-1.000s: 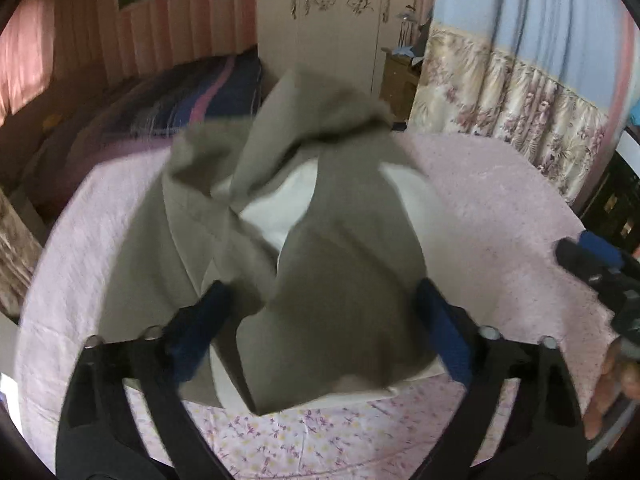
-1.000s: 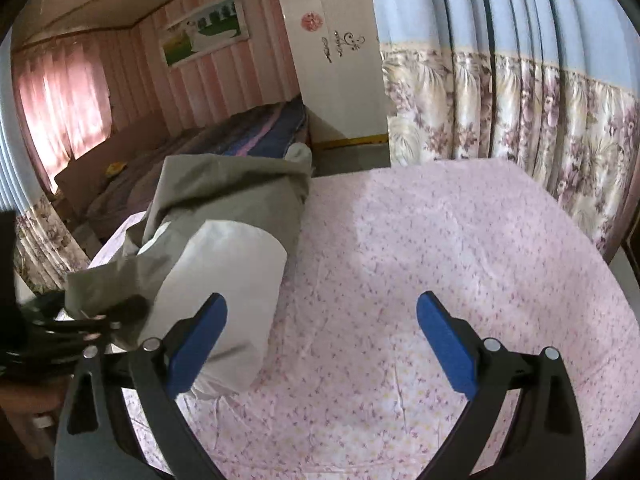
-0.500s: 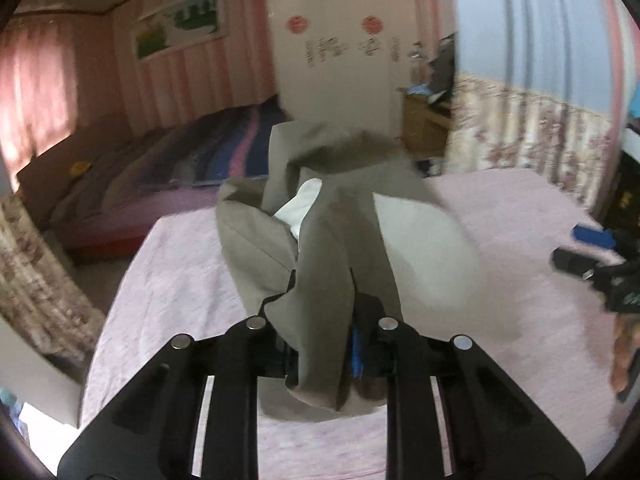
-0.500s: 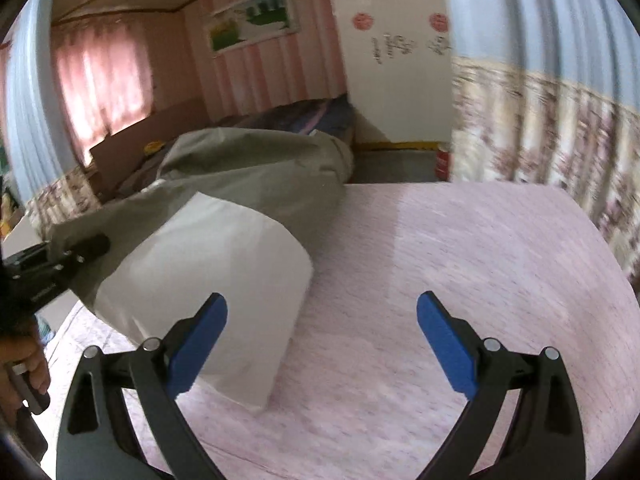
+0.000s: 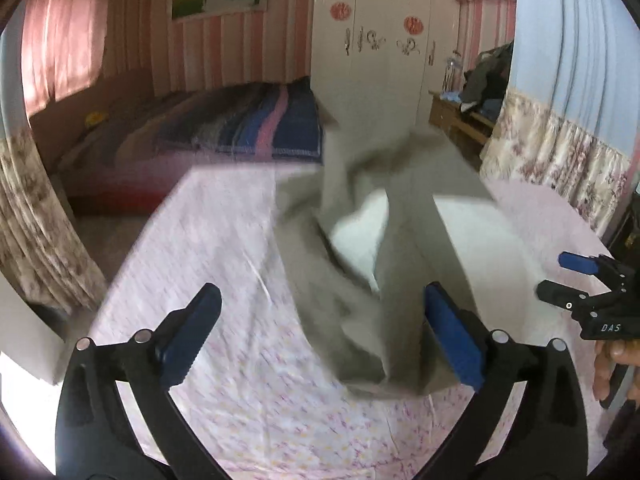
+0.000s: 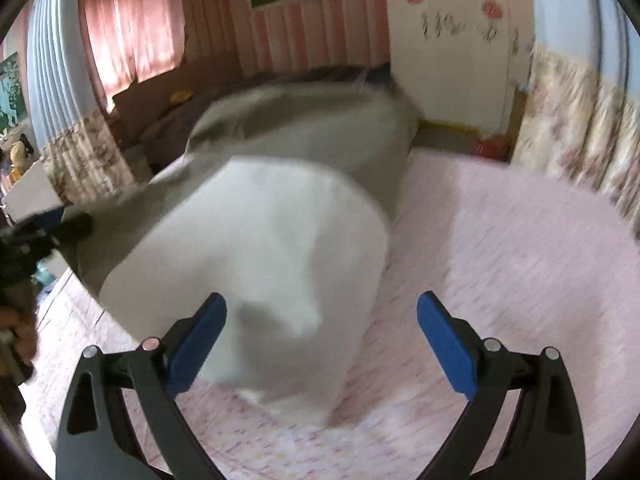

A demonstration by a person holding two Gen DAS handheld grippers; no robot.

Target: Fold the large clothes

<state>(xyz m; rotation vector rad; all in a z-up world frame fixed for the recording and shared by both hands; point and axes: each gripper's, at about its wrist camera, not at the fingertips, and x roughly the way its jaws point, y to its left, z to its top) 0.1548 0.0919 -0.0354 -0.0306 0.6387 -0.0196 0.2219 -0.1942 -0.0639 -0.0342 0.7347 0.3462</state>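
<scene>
A grey garment point(image 5: 404, 264) with a white lining point(image 5: 360, 236) lies crumpled on the pink floral bed sheet point(image 5: 224, 240). My left gripper point(image 5: 320, 292) has its jaws opening wide. The garment's near end lies between them, close to the right finger, and neither pad presses on it. In the right wrist view the white lining point(image 6: 280, 248) bulges just ahead of my right gripper point(image 6: 322, 299), which is open with its pads off the cloth. The grey side point(image 6: 320, 132) rises behind the lining. The right gripper point(image 5: 560, 278) also shows at the right edge of the left wrist view.
A second bed with a striped blanket point(image 5: 260, 124) stands beyond the sheet's far edge. Behind it are a white wardrobe point(image 5: 380, 40) and a wooden bedside cabinet point(image 5: 452, 116). Floral curtains point(image 5: 560, 168) hang on the right. A hand point(image 5: 612, 364) holds the right gripper.
The left gripper closed on a fold of the garment, then opened wide and let it drop onto the sheet. The right gripper moved closer to the white lining.
</scene>
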